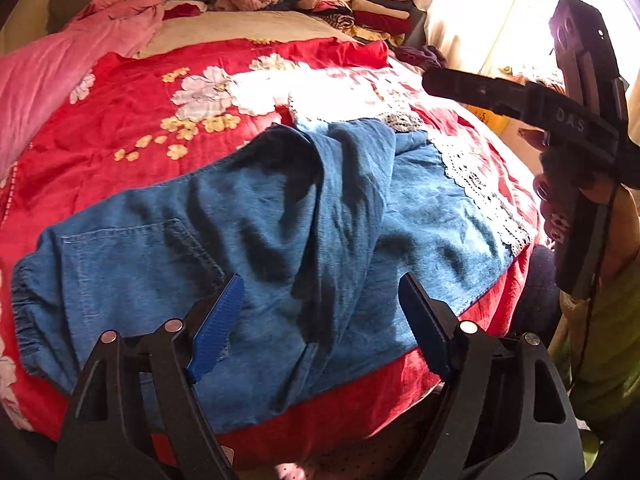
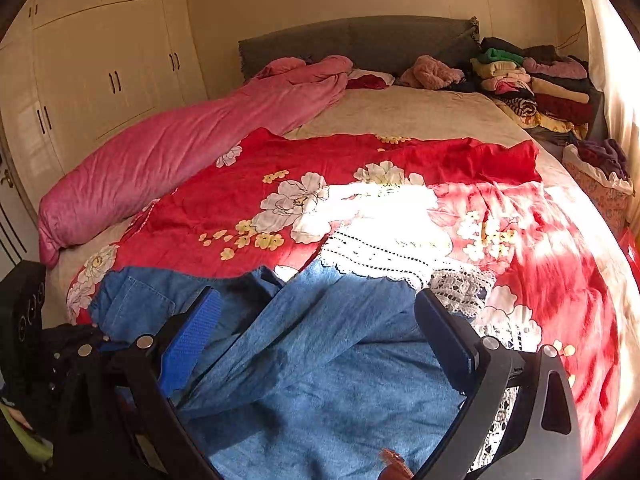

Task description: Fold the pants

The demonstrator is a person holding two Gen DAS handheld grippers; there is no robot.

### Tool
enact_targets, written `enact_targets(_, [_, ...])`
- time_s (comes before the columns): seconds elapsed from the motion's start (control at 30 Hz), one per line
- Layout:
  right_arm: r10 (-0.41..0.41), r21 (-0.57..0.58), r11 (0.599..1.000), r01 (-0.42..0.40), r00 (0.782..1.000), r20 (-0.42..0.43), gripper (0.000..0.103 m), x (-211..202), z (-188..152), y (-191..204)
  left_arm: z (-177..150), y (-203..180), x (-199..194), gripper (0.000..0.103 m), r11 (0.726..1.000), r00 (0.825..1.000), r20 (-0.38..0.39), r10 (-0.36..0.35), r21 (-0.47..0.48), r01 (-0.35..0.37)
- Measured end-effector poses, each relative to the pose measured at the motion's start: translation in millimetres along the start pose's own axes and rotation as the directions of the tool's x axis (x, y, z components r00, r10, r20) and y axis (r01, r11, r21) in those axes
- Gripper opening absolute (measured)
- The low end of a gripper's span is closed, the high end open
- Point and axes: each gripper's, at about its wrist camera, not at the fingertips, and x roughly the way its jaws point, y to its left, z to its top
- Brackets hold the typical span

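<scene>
Hovering over the denim pants [image 1: 280,232], both the left gripper [image 1: 320,320] and the right gripper [image 2: 316,344], marked "DAS", have fingers spread, grasping nothing.

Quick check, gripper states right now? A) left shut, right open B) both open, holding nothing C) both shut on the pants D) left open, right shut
B: the left gripper and right gripper both show spread fingers over the blue pants, nothing held between them.

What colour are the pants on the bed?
Blue denim pants, with white lace trim at the leg ends. The colour shows best in the left wrist view.
</scene>
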Motion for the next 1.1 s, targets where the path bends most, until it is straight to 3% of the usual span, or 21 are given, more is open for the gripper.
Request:
enact_targets(0.33, [-0.017, -0.011, 1.000, 0.015, 0.988, -0.153, 0.097, 86.1, 26.3, -8.9, 6.6, 8.4, 50.3, 0.063, 0.993, 0.996, -0.052, -0.070, -0.098, 0.064])
enact_targets(0.4, [-0.047, -0.017, 0.999, 0.044, 0.983, -0.175, 0.097, 104.8, 33.5, -7.0, 8.2, 4.4, 53.8, 0.038, 0.994, 0.997, -0.048, -0.063, -0.089, 0.059])
enact_targets(0.43, [-0.056, -0.015, 0.998, 0.055, 0.981, -0.187, 0.097, 117.0, 38.0, -5.7, 8.9, -0.1, 54.6, 0.031, 0.995, 0.996, -0.043, -0.072, -0.076, 0.069])
enact_targets(0.47, [-0.070, -0.015, 0.998, 0.069, 0.978, -0.196, 0.097, 126.5, 41.1, -4.2, 9.2, -4.2, 55.2, 0.014, 0.995, 0.995, -0.046, -0.084, -0.062, 0.081])
enact_targets(0.5, [-0.078, -0.017, 0.997, 0.076, 0.976, -0.203, 0.097, 133.3, 43.1, -3.0, 8.4, -11.2, 55.7, 0.008, 0.996, 0.995, -0.051, -0.085, -0.032, 0.084])
enact_targets(0.7, [-0.149, 0.003, 0.988, 0.156, 0.950, -0.275, 0.094, 182.4, 48.3, -5.0, 3.7, -25.5, 54.9, 0.008, 0.996, 0.994, -0.060, -0.091, 0.018, 0.092])
enact_targets(0.73, [-0.167, -0.003, 0.985, 0.173, 0.943, -0.288, 0.083, 188.3, 47.7, -7.0, 3.4, -25.8, 55.1, 0.007, 0.996, 0.995, -0.060, -0.086, 0.021, 0.087])
enact_targets(0.77, [-0.176, -0.005, 0.983, 0.183, 0.938, -0.298, 0.064, 191.6, 46.7, -9.5, 2.9, -26.0, 54.6, 0.007, 0.996, 0.995, -0.061, -0.084, 0.023, 0.086])
enact_targets(0.83, [-0.170, 0.007, 0.984, 0.181, 0.939, -0.297, 0.040, 193.8, 45.1, -19.2, 2.8, -26.6, 54.8, 0.008, 0.996, 0.995, -0.060, -0.084, 0.025, 0.085])
enact_targets(0.93, [-0.113, 0.054, 0.990, 0.129, 0.964, -0.240, 0.017, 170.2, 45.7, -32.7, 3.4, -26.7, 53.3, 0.008, 0.997, 0.996, -0.050, -0.071, 0.033, 0.073])
enact_targets(1.1, [-0.058, 0.131, 0.989, 0.073, 0.992, -0.115, 0.013, 100.6, 45.7, -59.3, 2.0, -25.5, 50.9, 0.008, 0.997, 0.996, -0.048, -0.073, 0.021, 0.074])
